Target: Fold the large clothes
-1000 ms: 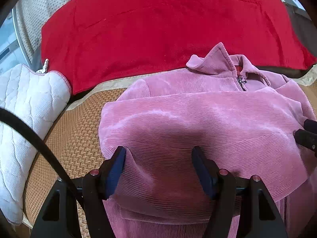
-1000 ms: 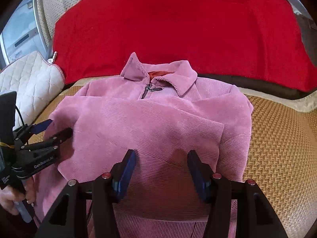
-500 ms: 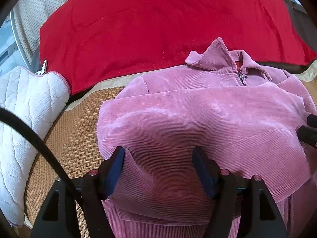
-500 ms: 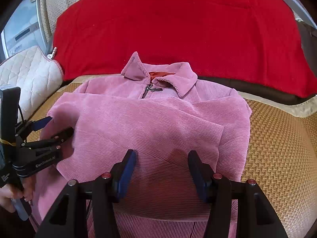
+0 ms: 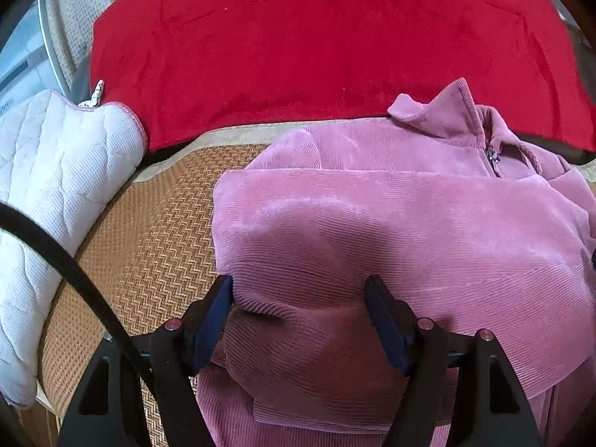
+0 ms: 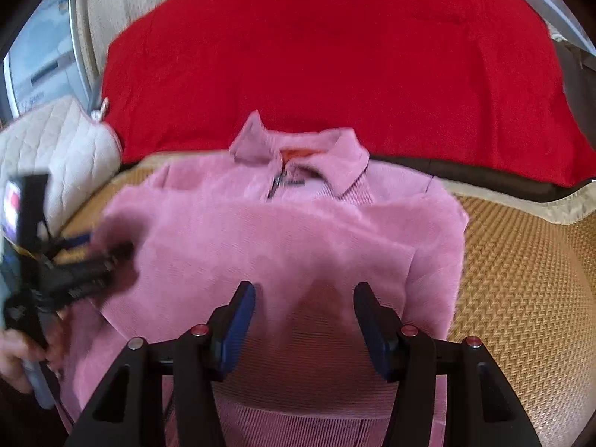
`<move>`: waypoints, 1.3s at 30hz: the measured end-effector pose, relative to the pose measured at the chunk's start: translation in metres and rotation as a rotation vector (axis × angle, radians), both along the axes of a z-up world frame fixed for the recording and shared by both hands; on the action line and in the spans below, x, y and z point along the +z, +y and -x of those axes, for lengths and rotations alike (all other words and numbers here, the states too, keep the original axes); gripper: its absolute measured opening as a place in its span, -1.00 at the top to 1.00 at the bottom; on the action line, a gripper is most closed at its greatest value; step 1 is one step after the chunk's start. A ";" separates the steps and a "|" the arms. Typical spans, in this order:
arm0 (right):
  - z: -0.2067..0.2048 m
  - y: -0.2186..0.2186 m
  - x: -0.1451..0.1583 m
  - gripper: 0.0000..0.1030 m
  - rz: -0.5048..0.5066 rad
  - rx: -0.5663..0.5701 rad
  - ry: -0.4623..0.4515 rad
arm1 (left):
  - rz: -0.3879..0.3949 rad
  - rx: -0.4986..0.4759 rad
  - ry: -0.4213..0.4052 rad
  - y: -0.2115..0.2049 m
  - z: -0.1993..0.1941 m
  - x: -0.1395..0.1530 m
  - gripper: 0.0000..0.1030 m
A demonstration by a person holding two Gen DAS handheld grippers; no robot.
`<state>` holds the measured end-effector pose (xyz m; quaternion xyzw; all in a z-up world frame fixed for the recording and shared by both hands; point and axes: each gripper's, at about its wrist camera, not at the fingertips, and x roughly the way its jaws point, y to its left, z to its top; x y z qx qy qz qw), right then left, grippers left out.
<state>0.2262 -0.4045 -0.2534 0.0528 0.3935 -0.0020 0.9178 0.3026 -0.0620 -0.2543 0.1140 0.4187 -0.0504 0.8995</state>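
A pink corduroy jacket (image 5: 391, 231) lies on a woven brown mat, collar and zip at the far end, both sleeves folded across the chest. It also shows in the right wrist view (image 6: 298, 238). My left gripper (image 5: 298, 309) is open, its jaws wide apart over the jacket's near left part, holding nothing. My right gripper (image 6: 303, 309) is open over the jacket's near middle, holding nothing. The left gripper also shows in the right wrist view (image 6: 89, 260), blurred, at the jacket's left edge.
A red blanket (image 5: 316, 44) covers the sofa back behind the jacket. A white quilted cushion (image 5: 48, 186) lies at the left. The woven mat (image 6: 521, 279) extends bare to the right of the jacket. A black cable (image 5: 56, 257) crosses the left wrist view.
Both grippers have shifted a little toward the left over the jacket. The right wrist view is now blurred with motion. The jacket itself has not changed shape.
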 end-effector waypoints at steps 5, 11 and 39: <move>-0.005 -0.013 -0.002 -0.15 -0.041 -0.036 0.017 | 0.050 -0.004 -0.026 0.007 0.005 0.014 -0.42; -0.010 -0.018 -0.010 -0.16 -0.084 -0.039 0.069 | 0.081 0.019 0.035 0.022 0.004 0.015 -0.42; 0.223 -0.084 -0.017 -0.49 -0.338 -0.100 0.170 | 0.283 0.011 0.212 0.136 0.215 -0.022 -0.51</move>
